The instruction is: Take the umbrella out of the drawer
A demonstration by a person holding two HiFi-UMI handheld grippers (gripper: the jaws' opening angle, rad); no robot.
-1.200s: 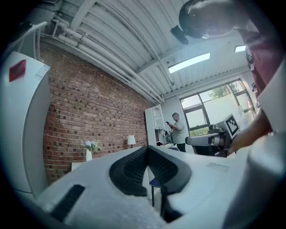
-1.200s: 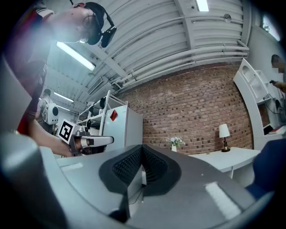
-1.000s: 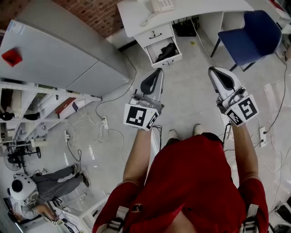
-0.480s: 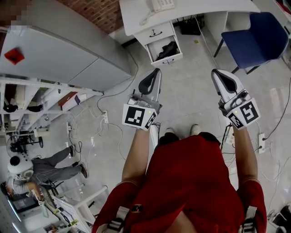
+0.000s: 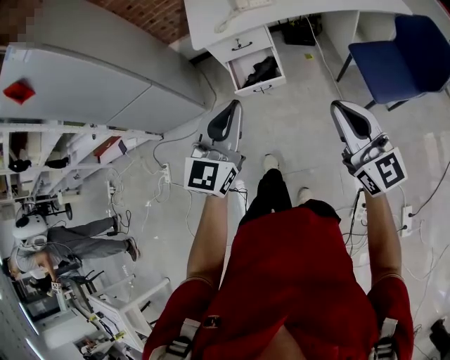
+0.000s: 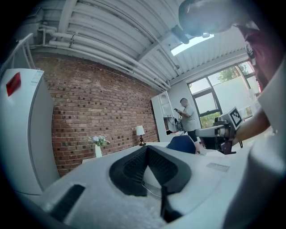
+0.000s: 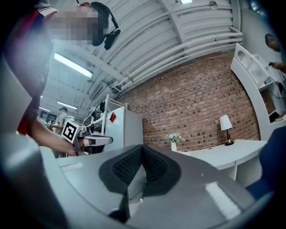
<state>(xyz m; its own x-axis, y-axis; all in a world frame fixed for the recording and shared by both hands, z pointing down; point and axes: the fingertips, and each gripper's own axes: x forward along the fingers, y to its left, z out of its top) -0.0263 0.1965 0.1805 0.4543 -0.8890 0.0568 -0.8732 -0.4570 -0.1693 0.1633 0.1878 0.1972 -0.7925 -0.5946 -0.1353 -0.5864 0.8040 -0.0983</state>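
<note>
A white desk drawer [image 5: 256, 67] stands pulled open at the top of the head view, with the black umbrella [image 5: 262, 71] lying inside. My left gripper [image 5: 234, 105] is held out level over the floor, short of the drawer and slightly left of it, shut and empty. Out to the right, about level with it, my right gripper [image 5: 337, 105] is also shut with nothing in it. In the left gripper view the closed jaws [image 6: 146, 148] point at a brick wall. The right gripper view shows its closed jaws [image 7: 142, 146] and the white desk [image 7: 223, 150].
The white desk [image 5: 211, 21] has a shut drawer above the open one. A blue chair [image 5: 411, 56] stands at the right, and a large white cabinet [image 5: 91, 84] and shelves at the left. Cables and power strips [image 5: 166, 172] lie on the floor. A person [image 5: 63, 246] crouches at lower left.
The person holding the grippers has stepped forward, one leg now ahead. Both grippers travelled along toward the desk, still shut. The crouching person at lower left has shifted.
</note>
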